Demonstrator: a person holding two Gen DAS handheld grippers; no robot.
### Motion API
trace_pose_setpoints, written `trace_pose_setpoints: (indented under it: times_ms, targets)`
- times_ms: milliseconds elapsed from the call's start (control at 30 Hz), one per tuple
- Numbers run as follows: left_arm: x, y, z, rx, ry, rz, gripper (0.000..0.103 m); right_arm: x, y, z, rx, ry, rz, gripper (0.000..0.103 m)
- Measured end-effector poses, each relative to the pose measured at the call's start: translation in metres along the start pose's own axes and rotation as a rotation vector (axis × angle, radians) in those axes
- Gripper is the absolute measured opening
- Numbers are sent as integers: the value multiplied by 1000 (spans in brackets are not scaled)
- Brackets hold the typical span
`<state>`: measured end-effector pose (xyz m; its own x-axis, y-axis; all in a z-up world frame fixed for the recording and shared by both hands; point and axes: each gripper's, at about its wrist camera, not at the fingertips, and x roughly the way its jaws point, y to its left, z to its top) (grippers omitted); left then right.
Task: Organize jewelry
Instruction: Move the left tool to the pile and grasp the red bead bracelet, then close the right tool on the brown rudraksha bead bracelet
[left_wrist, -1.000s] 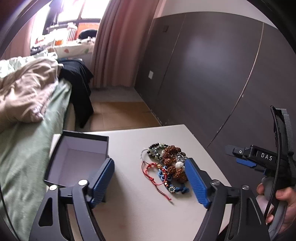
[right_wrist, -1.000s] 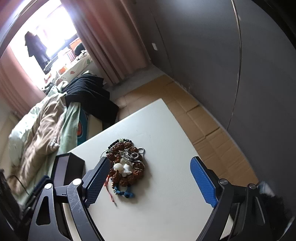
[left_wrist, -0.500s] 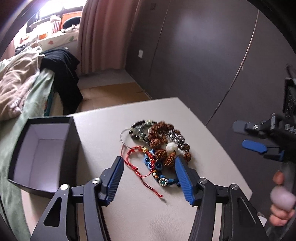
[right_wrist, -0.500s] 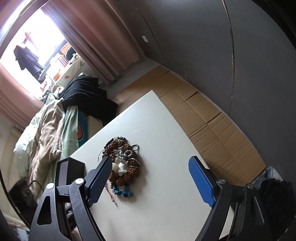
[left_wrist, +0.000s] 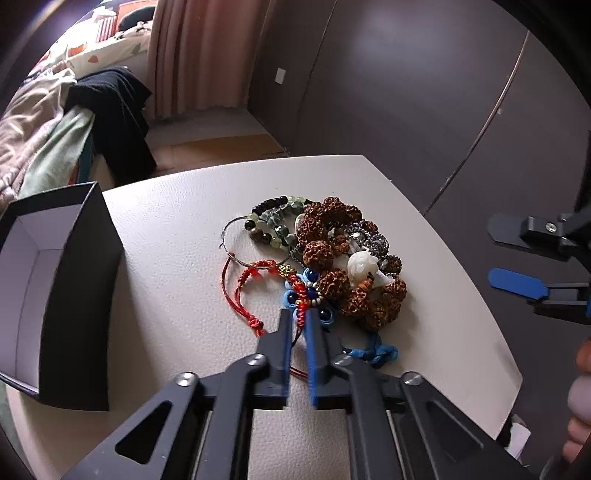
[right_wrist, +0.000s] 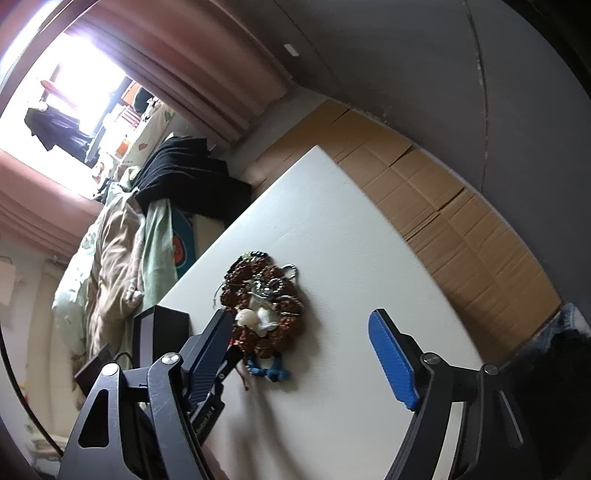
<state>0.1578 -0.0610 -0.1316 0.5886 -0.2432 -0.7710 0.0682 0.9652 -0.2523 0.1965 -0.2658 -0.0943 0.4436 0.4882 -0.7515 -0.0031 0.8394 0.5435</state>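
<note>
i'm working in a lived-in bedroom at home: an unmade bed (left_wrist: 33, 122) heaped with a beige blanket (right_wrist: 110, 254) and black clothes (left_wrist: 118, 110), long pink curtains (left_wrist: 195, 55) by a bright window (right_wrist: 74, 85), and a dark wardrobe wall (left_wrist: 406, 92) behind my white table (left_wrist: 177, 229).

A white table (left_wrist: 177, 236) with a faintly pebbled top carries everything here — its far corner juts toward the cardboard-covered floor (right_wrist: 461, 221). Toward the middle lies a tangled heap of jewelry (left_wrist: 325, 258): knobbly brown seed beads, a carved white bead, a silvery chain, dark and green beads on a thin wire hoop, a red cord bracelet and a blue knotted cord, all touching or overlapping. At the table's left edge, apart from the heap, sits an open black box (left_wrist: 70, 295) with a pale lining — nothing shows inside it.
</note>
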Motion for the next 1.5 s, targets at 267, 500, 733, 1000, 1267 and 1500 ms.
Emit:
trace_pose_setpoints:
  times_ms: [267, 500, 733, 1000, 1267, 1500]
  targets:
    - [-25, 10, 9, -37, -67, -20, 3, 34, 23, 7, -61, 36, -17, 40]
    - [-56, 27, 19, -102, -132, -59, 3, 50, 56, 22, -204, 42, -76, 28]
    - [-78, 50, 24, -159, -174, -81, 3, 65, 68, 22, -320, 95, -175, 30]
    - [-95, 63, 27, -196, -212, -94, 3, 81, 77, 10, -422, 116, -278, 30]
    - [-101, 66, 24, -196, -219, -74, 3, 74, 70, 9, -426, 87, -270, 20]
    - [-102, 65, 23, -188, -219, -71, 3, 37, 60, 22, -357, 1, -135, 1]
